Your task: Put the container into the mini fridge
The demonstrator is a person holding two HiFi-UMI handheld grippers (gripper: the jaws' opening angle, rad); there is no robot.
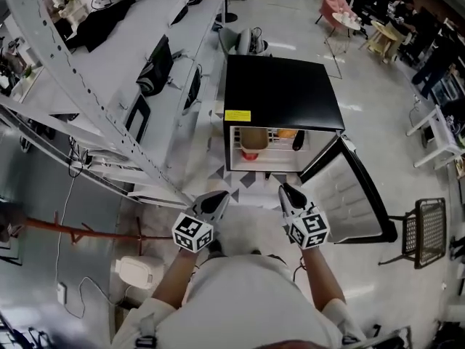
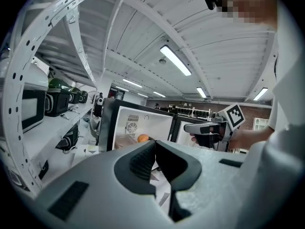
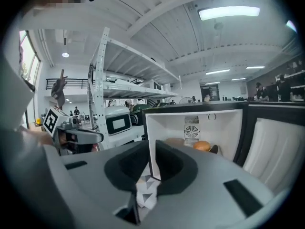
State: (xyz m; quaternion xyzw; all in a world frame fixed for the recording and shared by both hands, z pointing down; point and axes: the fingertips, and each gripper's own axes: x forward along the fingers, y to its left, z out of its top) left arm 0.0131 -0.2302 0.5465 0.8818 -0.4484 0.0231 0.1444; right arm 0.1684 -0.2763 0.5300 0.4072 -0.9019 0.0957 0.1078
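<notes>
The black mini fridge (image 1: 280,93) stands on the floor in front of me, its door (image 1: 349,195) swung open to the right. On its shelf sit a tan container (image 1: 253,141), an orange fruit (image 1: 287,132) and a dark item (image 1: 298,140). The container (image 3: 175,141) and fruit (image 3: 202,146) also show in the right gripper view. My left gripper (image 1: 218,198) and right gripper (image 1: 287,191) hover side by side just short of the fridge opening. The left gripper (image 2: 155,143) is shut and holds nothing. The right gripper (image 3: 151,144) has its tips together, also with nothing between them.
A tall white metal rack (image 1: 109,86) with microwaves runs along the left. A mesh chair (image 1: 429,231) stands beyond the open door. A white appliance (image 1: 138,271) sits on the floor at lower left. A patterned mat (image 1: 247,180) lies before the fridge.
</notes>
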